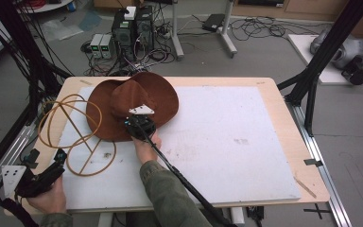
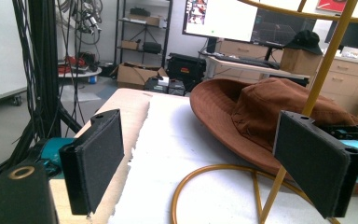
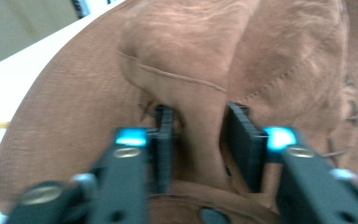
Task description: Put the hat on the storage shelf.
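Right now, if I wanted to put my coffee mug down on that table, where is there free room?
The white mat lies bare from the brown hat across to its right edge, and along the near edge beside the person's sleeve. The left end is crowded: hat, gold wire frame, right gripper clamping the crown, left gripper at the corner.

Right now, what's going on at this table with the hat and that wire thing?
A person is working with a handheld gripper in each hand. The right gripper is pinching a fold of the crown of a brown hat, which lies on a white board on the table. Beside the hat stands a gold wire frame of loops and rods. The left gripper is near the table's corner with its jaws wide open, pointed at the frame and holding nothing.
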Available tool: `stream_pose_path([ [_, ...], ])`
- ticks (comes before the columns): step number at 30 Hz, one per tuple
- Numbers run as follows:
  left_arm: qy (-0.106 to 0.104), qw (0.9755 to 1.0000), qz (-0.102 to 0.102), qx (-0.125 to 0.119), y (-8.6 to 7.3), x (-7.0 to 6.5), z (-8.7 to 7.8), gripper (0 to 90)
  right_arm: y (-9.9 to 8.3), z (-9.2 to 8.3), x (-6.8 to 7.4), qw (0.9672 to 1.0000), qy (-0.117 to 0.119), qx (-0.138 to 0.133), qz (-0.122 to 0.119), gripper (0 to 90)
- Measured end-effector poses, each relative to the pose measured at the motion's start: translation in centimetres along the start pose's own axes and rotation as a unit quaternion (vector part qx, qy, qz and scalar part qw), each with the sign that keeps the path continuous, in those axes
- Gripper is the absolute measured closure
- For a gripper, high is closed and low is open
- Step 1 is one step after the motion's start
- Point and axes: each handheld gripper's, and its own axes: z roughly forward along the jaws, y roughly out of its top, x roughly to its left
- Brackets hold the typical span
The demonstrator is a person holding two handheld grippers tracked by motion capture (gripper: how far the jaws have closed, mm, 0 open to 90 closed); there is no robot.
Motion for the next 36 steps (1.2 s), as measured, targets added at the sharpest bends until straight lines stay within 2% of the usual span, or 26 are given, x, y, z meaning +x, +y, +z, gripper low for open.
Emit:
stream_pose_path([
  [2,0.000,1.0000,-0.001,-0.001,0.0,0.0,0.0,16.4,0.0,0.1,0.0,1.0000,-0.006,0.001,0.006,82.2],
  [3,0.000,1.0000,0.000,-0.001,0.0,0.0,0.0,16.4,0.0,0.1,0.0,1.0000,-0.006,0.001,0.006,82.2],
  [4,0.000,1.0000,0.000,-0.002,0.0,0.0,0.0,16.3,0.1,0.0,-0.1,0.9999,-0.010,0.005,0.011,88.3],
  [7,0.000,1.0000,-0.004,0.000,0.0,0.1,0.0,16.4,0.3,-0.2,-0.4,0.9995,-0.009,0.012,0.029,89.3],
  [10,0.000,1.0000,-0.003,-0.001,0.0,0.1,0.0,16.4,0.4,-0.4,-0.3,0.9996,-0.016,0.012,0.020,89.5],
  [13,0.000,1.0000,-0.005,-0.002,0.0,0.1,0.0,16.4,0.6,-0.8,-0.1,0.9997,-0.024,-0.005,0.003,89.5],
  [19,0.000,1.0000,-0.005,-0.002,0.0,0.2,0.0,16.4,0.7,-1.2,-0.2,0.9996,-0.019,-0.014,0.012,89.4],
  [26,0.001,1.0000,-0.006,-0.003,0.0,0.2,0.0,16.4,1.4,-2.5,0.0,0.9976,-0.027,-0.064,0.006,89.4],
  [28,0.000,1.0000,-0.005,-0.003,0.0,0.2,0.0,16.4,1.9,-3.2,0.0,0.9960,-0.027,-0.086,-0.001,89.3],
  [34,0.000,1.0000,-0.005,-0.002,0.0,0.1,0.0,16.4,3.0,-4.8,-0.6,0.9913,-0.034,-0.125,-0.024,89.2],
  [35,0.000,1.0000,-0.005,-0.002,0.0,0.1,0.0,16.4,3.0,-4.8,-0.6,0.9913,-0.034,-0.125,-0.024,89.2],
  [36,-0.001,1.0000,-0.005,-0.002,0.0,0.1,0.0,16.4,3.4,-5.5,-0.8,0.9888,-0.036,-0.142,-0.031,89.3],
])
